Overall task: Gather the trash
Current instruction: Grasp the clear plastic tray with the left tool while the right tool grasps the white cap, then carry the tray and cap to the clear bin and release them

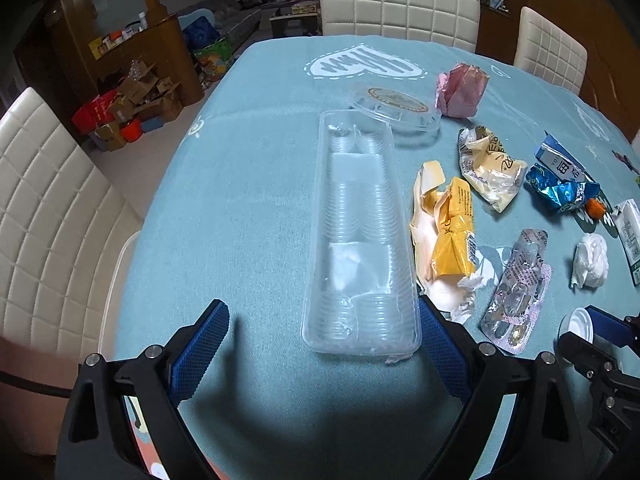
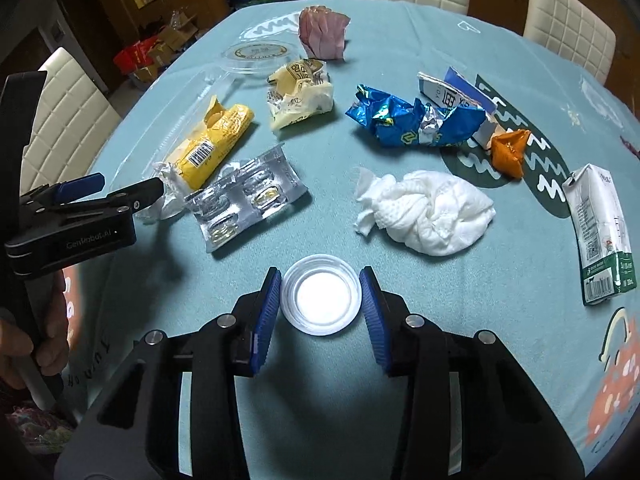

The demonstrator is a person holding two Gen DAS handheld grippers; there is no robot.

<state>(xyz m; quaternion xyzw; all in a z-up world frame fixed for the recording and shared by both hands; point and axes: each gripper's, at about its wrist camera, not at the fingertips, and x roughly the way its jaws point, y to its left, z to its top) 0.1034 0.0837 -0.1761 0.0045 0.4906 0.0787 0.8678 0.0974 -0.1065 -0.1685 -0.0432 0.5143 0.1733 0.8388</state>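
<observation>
Trash lies scattered over the counter [image 2: 400, 264], which wears a light blue cloth. The right gripper [image 2: 321, 298] points steeply down at a small round white plastic lid [image 2: 321, 299], which sits rim-up on the cloth between its blue ribbed fingertips [image 2: 269, 302]. Both pads stand right at the lid's rim, one on each side; whether they already press on it I cannot tell. Just ahead of this gripper and to the right is a crumpled white paper tissue [image 2: 428, 216]. Ahead to the left lies a silver foil blister pack [image 2: 246, 196], and beyond that a crumpled yellow wrapper [image 2: 214, 148]. Farther ahead rests a crushed blue foil bag [image 2: 408, 120], with a small orange wrapper [image 2: 509, 152] to its right. A white and green drink carton [image 2: 600, 236] lies well off to the right.

The left gripper [image 1: 324, 346] is spread wide, with nothing pinched. A long clear plastic tray [image 1: 360, 236] stretches away from it; the tray's near end sits between the fingers, close against the right-hand pad and well apart from the left one. Past the tray's far end lies a round clear plastic lid with a gold label [image 1: 394, 106], and to the right of that a crumpled pink wrapper [image 1: 462, 90]. A cream wrapper [image 1: 490, 166] lies ahead to the right.
</observation>
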